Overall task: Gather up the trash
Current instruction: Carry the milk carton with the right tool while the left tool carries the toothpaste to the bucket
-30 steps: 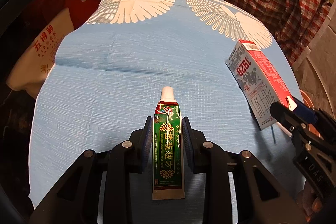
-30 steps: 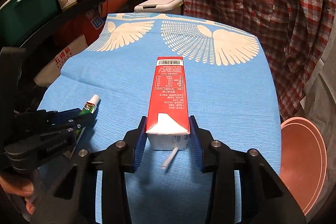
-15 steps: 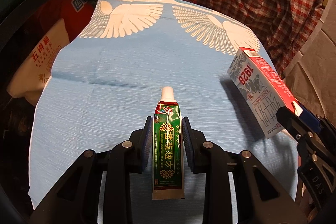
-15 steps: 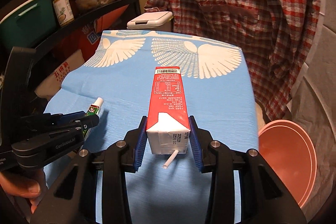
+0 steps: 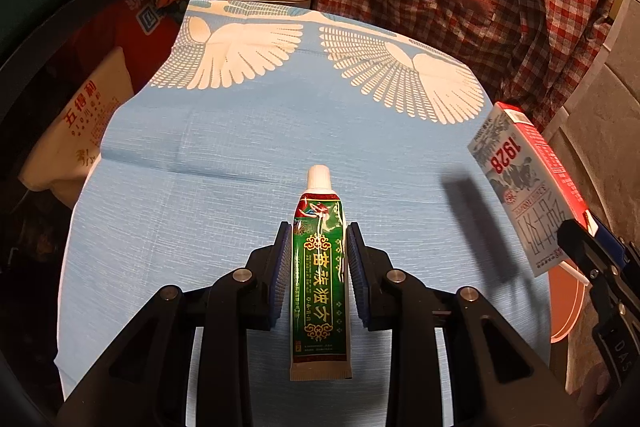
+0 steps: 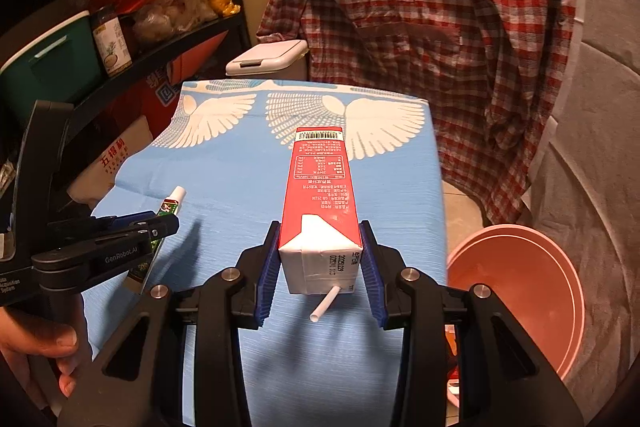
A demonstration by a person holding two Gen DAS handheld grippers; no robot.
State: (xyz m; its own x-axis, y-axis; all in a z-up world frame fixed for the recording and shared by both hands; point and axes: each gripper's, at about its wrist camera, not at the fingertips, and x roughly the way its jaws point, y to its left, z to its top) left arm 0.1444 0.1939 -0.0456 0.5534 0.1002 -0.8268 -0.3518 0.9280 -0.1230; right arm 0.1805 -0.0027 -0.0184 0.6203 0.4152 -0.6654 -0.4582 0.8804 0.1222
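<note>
My left gripper (image 5: pixel 319 243) is shut on a green ointment tube (image 5: pixel 320 275) with a white cap and holds it above the blue tablecloth (image 5: pixel 224 195). My right gripper (image 6: pixel 320 247) is shut on a red and white milk carton (image 6: pixel 320 203) with a white straw (image 6: pixel 326 303) sticking out, held above the cloth's right side. The carton (image 5: pixel 524 195) shows at the right of the left wrist view. The tube (image 6: pixel 170 205) and left gripper (image 6: pixel 160 223) show at the left of the right wrist view.
A pink bin (image 6: pixel 524 291) stands on the floor right of the table. A white lidded bin (image 6: pixel 266 57) sits behind the table. A plaid shirt (image 6: pixel 420 7) hangs at the back. Dark shelves (image 6: pixel 132 63) with jars and bags stand left.
Both grippers have risen with their objects, the tube and carton lifted off the cloth. The carton has moved right, toward the pink bin.
</note>
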